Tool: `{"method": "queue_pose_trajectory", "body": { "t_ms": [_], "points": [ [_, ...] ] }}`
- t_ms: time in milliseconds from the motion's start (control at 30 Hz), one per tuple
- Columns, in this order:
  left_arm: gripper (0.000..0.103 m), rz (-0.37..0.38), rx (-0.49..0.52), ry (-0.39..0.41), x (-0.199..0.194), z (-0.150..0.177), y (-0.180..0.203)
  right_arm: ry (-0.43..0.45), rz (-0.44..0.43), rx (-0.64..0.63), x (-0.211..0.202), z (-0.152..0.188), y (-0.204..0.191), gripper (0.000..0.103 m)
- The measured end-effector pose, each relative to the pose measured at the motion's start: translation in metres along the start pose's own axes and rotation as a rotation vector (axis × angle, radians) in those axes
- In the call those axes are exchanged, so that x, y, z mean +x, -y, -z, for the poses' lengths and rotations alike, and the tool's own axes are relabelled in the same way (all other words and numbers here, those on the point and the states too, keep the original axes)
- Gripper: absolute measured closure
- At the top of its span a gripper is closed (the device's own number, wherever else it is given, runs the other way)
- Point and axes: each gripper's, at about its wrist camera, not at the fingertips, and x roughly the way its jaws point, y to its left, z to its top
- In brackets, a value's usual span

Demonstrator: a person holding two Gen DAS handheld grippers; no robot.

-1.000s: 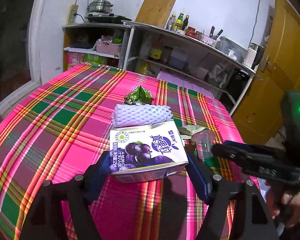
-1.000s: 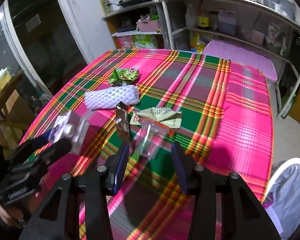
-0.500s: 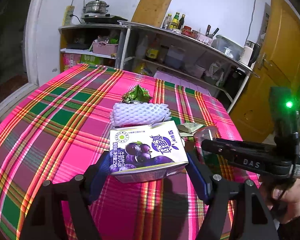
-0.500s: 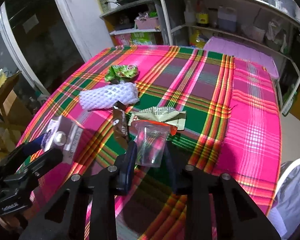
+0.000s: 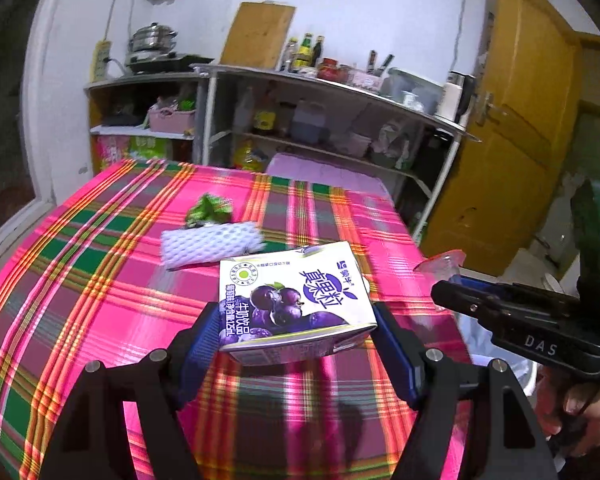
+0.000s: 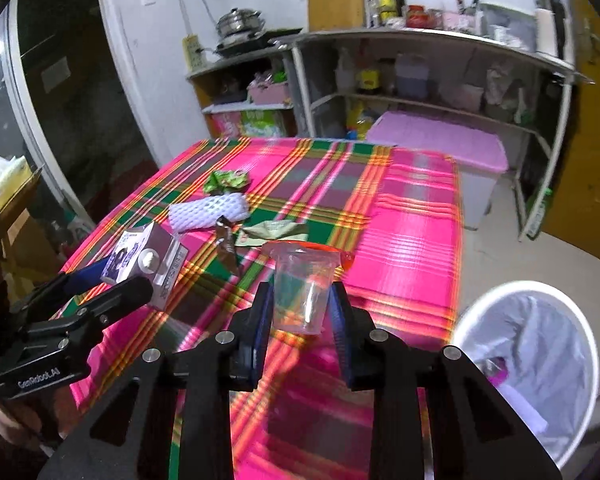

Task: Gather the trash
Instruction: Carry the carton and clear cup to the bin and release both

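The left tongs (image 5: pixel 296 344) are gripping a purple grape milk carton (image 5: pixel 292 304) by its two sides and holding it up over the plaid-covered surface (image 5: pixel 100 300), while the right tongs (image 6: pixel 300 320) are clamping a clear plastic cup (image 6: pixel 302 286), upright, above the surface's near edge. Behind them, a white foam fruit net (image 6: pixel 208 212), a crumpled green wrapper (image 6: pixel 226 180), a dark brown wrapper (image 6: pixel 226 244) and a pale green packet (image 6: pixel 274 230) are lying on the cloth. A white bin lined with a plastic bag (image 6: pixel 540 360) is standing on the floor just beside the surface, to the right of the cup.
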Motion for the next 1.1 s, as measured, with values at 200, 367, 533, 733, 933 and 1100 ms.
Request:
{"method": "queue_pose_trajectory", "body": {
  "t_ms": [200,367,533,733,933,1100],
  "points": [
    [0.029,0.042,0.064,0.004,-0.008,0.002,0.040,0.047,0.051,0.047,-0.039,0.018,0.026,0.073],
    [0.029,0.077,0.107,0.005,-0.011,0.004,0.068,0.070,0.087,0.085,-0.062,0.029,0.046,0.073],
    [0.029,0.119,0.141,-0.005,-0.010,0.005,0.094,0.090,0.124,0.115,-0.082,0.040,0.064,0.073],
    [0.029,0.174,0.190,-0.018,-0.002,0.006,0.129,0.101,0.162,0.158,-0.098,0.054,0.086,0.073],
    [0.029,0.220,0.231,-0.042,0.013,0.009,0.160,0.098,0.198,0.203,-0.107,0.068,0.112,0.073],
    [0.029,0.250,0.254,-0.061,0.029,0.011,0.183,0.087,0.218,0.225,-0.106,0.072,0.128,0.073]
  ]
}}
